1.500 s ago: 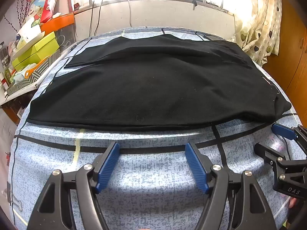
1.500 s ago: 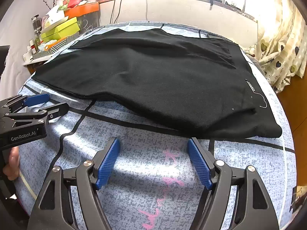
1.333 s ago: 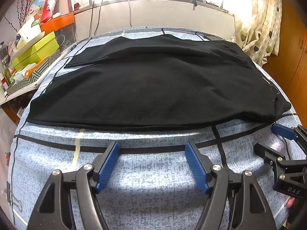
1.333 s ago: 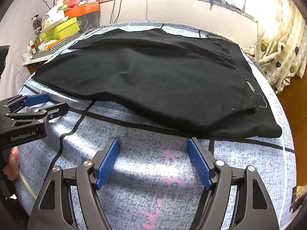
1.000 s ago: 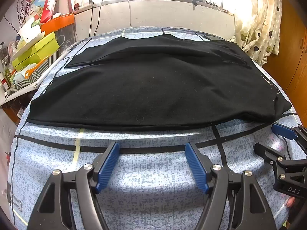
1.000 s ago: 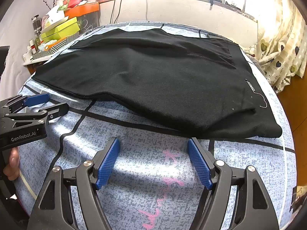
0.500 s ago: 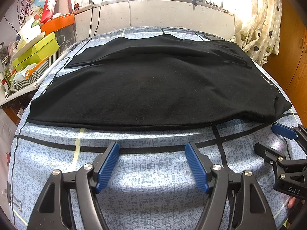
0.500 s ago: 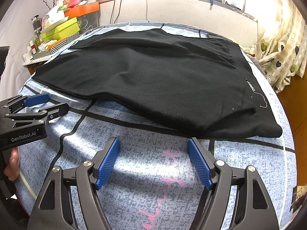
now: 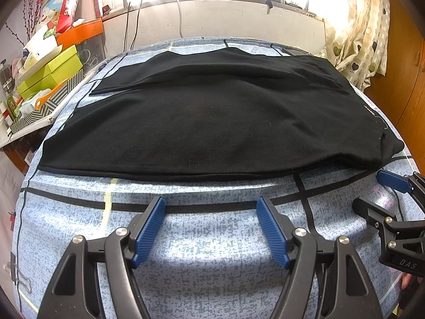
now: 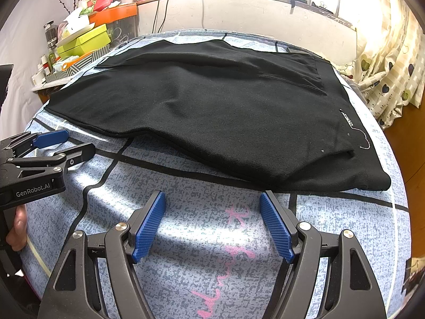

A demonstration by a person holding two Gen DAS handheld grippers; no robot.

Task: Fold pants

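Observation:
Black pants (image 9: 212,117) (image 10: 212,114) lie flat across a blue patterned cloth, one leg over the other, waistband with white lettering to the right. My left gripper (image 9: 211,228) hovers open just short of the near hem, nothing between its blue pads. My right gripper (image 10: 212,226) is open too, close to the near edge by the waist end, and empty. Each gripper shows at the edge of the other's view: the right one (image 9: 372,194), the left one (image 10: 71,143).
The blue cloth with black lines (image 9: 212,271) covers the surface. At the left a shelf holds green boxes (image 9: 50,74) and an orange bin (image 9: 79,32). A curtain (image 9: 358,32) hangs at the right beside a wooden door (image 9: 406,79). A wall with cables (image 9: 180,18) runs behind.

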